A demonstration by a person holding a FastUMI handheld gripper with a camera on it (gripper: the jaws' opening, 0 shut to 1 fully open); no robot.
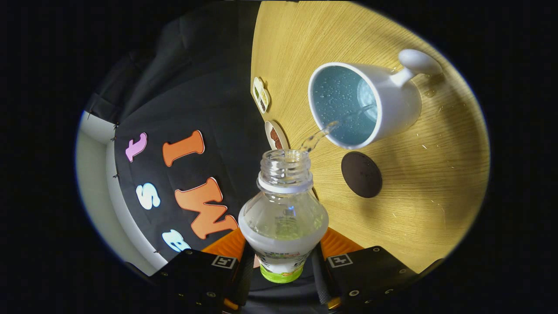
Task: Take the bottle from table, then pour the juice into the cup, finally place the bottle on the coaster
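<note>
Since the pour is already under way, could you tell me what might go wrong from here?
The stream crosses only just inside the cup's near rim, so a small wobble could spill it onto the table. The gripper has its jaws pressed on the bottle's lower body; tilted, it might slip. The coaster beside the cup could get splashed.

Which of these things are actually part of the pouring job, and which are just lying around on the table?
In the job:
- bottle, gripped between the tongs, tilted and pouring
- cup, catching the stream
- coaster, bare, beside the cup

Lying about:
- two small stickers at the table's edge
</note>
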